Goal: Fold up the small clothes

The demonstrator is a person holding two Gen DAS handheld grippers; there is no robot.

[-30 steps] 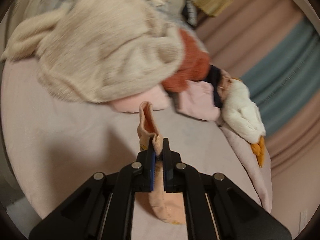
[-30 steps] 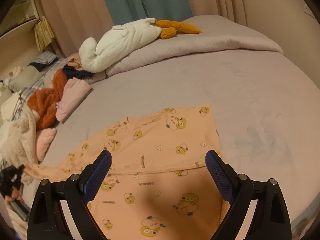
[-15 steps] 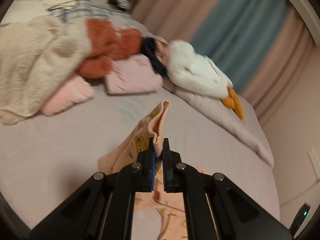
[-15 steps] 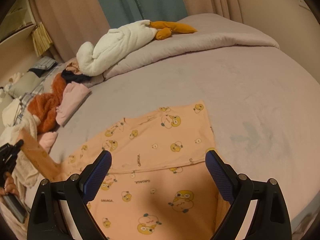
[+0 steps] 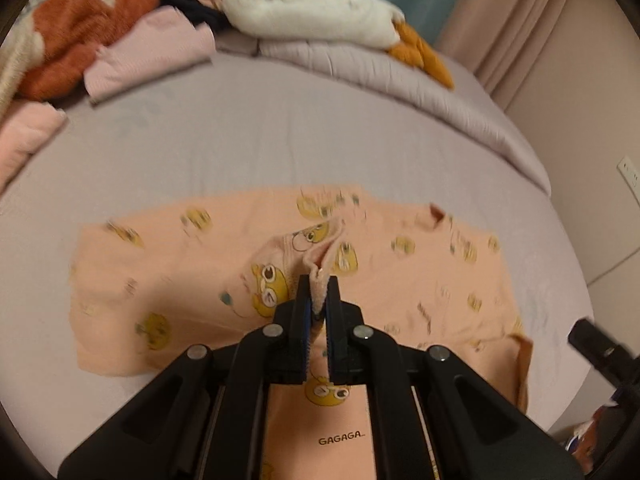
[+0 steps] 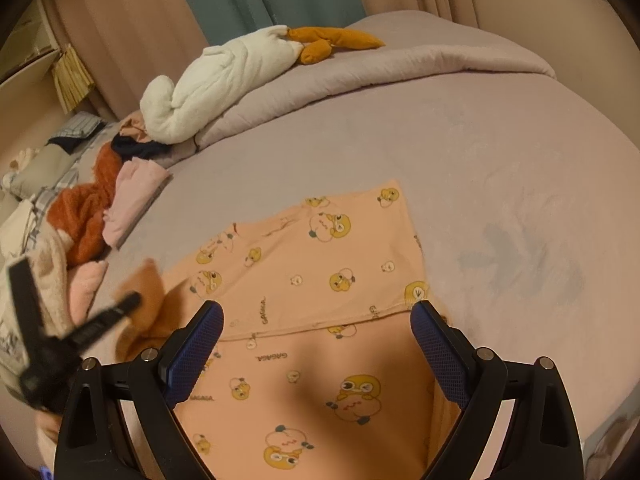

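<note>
A small peach shirt (image 5: 192, 280) (image 6: 320, 264) printed with yellow ducks lies flat on the mauve bed sheet (image 5: 256, 140). My left gripper (image 5: 318, 286) is shut on the cuff of the shirt's sleeve (image 5: 316, 256), holding it lifted over the middle of the shirt. In the right wrist view the left gripper (image 6: 120, 306) shows blurred at the left edge with the sleeve (image 6: 144, 292) hanging from it. My right gripper (image 6: 318, 324) hovers open above the near half of the shirt, nothing between its fingers.
A heap of clothes (image 5: 80, 44) (image 6: 92, 216) in rust, pink and cream lies at the far left of the bed. A white plush goose (image 5: 320, 8) (image 6: 232, 76) rests on a rolled duvet (image 6: 400, 68) at the back. Curtains and a wall close the far side.
My left gripper has swung from the clothes heap side over onto the shirt, carrying the sleeve across and lower. The right gripper has stayed in place, open.
</note>
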